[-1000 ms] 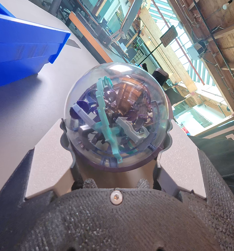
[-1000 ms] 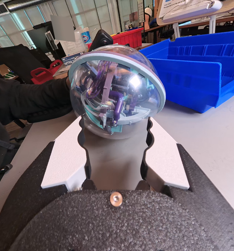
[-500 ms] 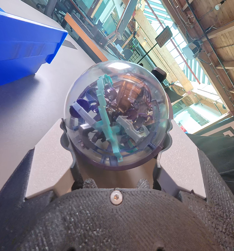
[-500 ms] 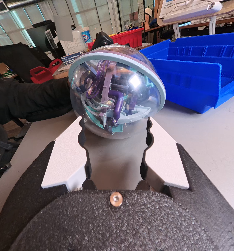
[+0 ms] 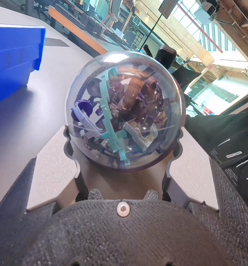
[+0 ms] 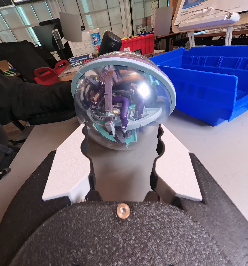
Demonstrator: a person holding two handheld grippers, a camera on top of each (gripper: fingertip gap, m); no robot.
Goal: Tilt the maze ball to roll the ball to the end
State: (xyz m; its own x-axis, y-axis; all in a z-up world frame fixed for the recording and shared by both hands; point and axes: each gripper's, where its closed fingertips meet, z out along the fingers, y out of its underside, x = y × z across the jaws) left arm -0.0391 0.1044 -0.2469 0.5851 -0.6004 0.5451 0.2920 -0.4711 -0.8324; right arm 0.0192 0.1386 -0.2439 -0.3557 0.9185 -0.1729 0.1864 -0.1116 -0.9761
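The maze ball (image 5: pixel 124 112) is a clear sphere with teal, purple and grey tracks inside. My left gripper (image 5: pixel 123 129) is shut on it, with both wide-spread fingertips pressed on its sides. In the right wrist view the maze ball (image 6: pixel 123 103) sits low over the table (image 6: pixel 206 151), with its pale teal rim tilted. My right gripper (image 6: pixel 122 126) is open at the ball's near face. Its left fingertip (image 6: pixel 84 126) is at the ball's edge and the right fingertip stands slightly clear. The left wrist view hides the right gripper's fingers behind the ball.
A blue bin (image 6: pixel 214 86) stands on the table right of the ball and also shows in the left wrist view (image 5: pixel 12 60). A person's black sleeve (image 6: pixel 27 100) reaches in from the left. Red bins (image 6: pixel 137 43) and a board on a stand (image 6: pixel 206 17) are behind.
My left gripper has rolled with the ball, so the table and bin swing in its view. In the right wrist view the ball has turned and its rim sits flatter. My right jaws have opened a little.
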